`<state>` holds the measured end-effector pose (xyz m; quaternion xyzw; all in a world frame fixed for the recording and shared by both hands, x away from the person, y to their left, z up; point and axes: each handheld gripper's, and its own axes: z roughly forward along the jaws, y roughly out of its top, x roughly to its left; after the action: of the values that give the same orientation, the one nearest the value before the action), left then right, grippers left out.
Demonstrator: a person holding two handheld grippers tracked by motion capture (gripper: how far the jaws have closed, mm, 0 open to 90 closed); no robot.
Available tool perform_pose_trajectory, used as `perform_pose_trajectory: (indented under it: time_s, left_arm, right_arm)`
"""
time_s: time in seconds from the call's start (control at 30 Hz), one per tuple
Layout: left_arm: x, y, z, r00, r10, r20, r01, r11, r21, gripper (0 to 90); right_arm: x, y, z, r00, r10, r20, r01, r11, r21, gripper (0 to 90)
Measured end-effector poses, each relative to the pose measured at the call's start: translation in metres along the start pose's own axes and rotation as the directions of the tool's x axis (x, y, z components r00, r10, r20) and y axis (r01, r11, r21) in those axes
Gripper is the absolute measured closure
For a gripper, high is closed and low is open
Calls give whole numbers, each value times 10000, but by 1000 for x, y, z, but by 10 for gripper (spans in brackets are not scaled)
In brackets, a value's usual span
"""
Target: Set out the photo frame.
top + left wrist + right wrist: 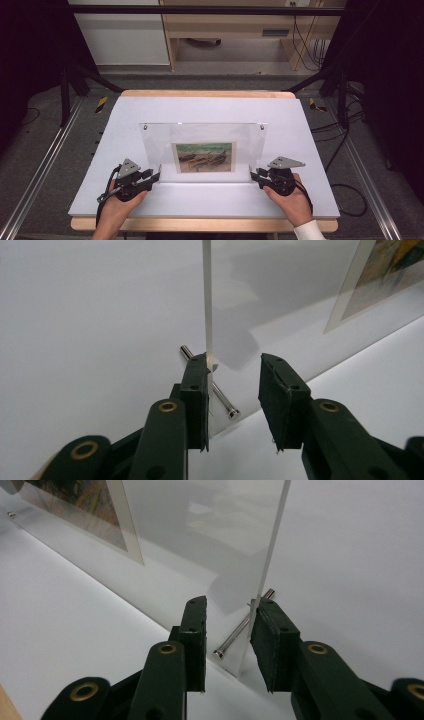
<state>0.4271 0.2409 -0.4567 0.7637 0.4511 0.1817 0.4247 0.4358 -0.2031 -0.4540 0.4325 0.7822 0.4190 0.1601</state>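
You are keeping the left gripper (156, 176) at the lower left corner of the clear acrylic frame (160, 145), jaws partly open around its edge, one pad touching, nothing clamped. The right gripper (255, 175) is mirroring this at the lower right corner, straddling the panel without gripping. The frame is standing upright mid-picture on the white board (125, 115) on its metal pins (222, 400), the print (204, 157) facing you, so both grippers are steadying it.

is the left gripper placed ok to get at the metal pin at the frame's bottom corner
Probably yes. The left gripper sits right at the clear frame, its jaws apart on either side of the metal pin, one jaw against the frame's edge. Nothing lies between.
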Motion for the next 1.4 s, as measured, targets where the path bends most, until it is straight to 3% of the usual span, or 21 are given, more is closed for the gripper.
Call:
perform_pose_trajectory:
  time_s: [0.2, 0.3, 0.4, 0.43, 0.57, 0.7, 0.9, 1.4]
  left_arm:
    - [-2, 1, 0, 10000, 52, -31, -52, 10000, 73, 614]
    - [-5, 1, 0, 9998, 210, -54, -210, 9997, 137, 535]
    - [-8, 2, 0, 9993, 377, 73, -377, 9993, 7, 423]
    - [-10, 4, 0, 9987, 495, 139, -493, 9987, -85, 370]
    - [-11, 5, -1, 9975, 706, 83, -705, 9973, -211, 253]
    - [-10, 6, -5, 9966, 824, 81, -820, 9957, -423, 187]
    - [-4, 7, -10, 9935, 1110, 239, -1088, 9910, -778, 84]
    - [13, 3, -19, 9961, 884, 23, -877, 9912, -990, 63]
  right_arm:
    - [0, 0, 0, 10000, 28, -19, -28, 10000, -36, 675]
    - [1, 0, 0, 10000, 5, -14, -6, 9999, -129, 654]
    - [2, 1, 0, 10000, -22, 58, 23, 9998, -219, 587]
    - [3, 3, 0, 9996, -108, 256, 116, 9995, -294, 486]
    - [6, 5, -1, 9993, -220, 314, 232, 9989, -402, 340]
    - [7, 5, -6, 9969, -553, 562, 586, 9965, -589, 242]
    - [0, 4, -16, 9961, -378, 795, 458, 9939, -1007, 180]
    - [-23, -5, -29, 9947, -32, 1031, 159, 9923, -1229, 121]
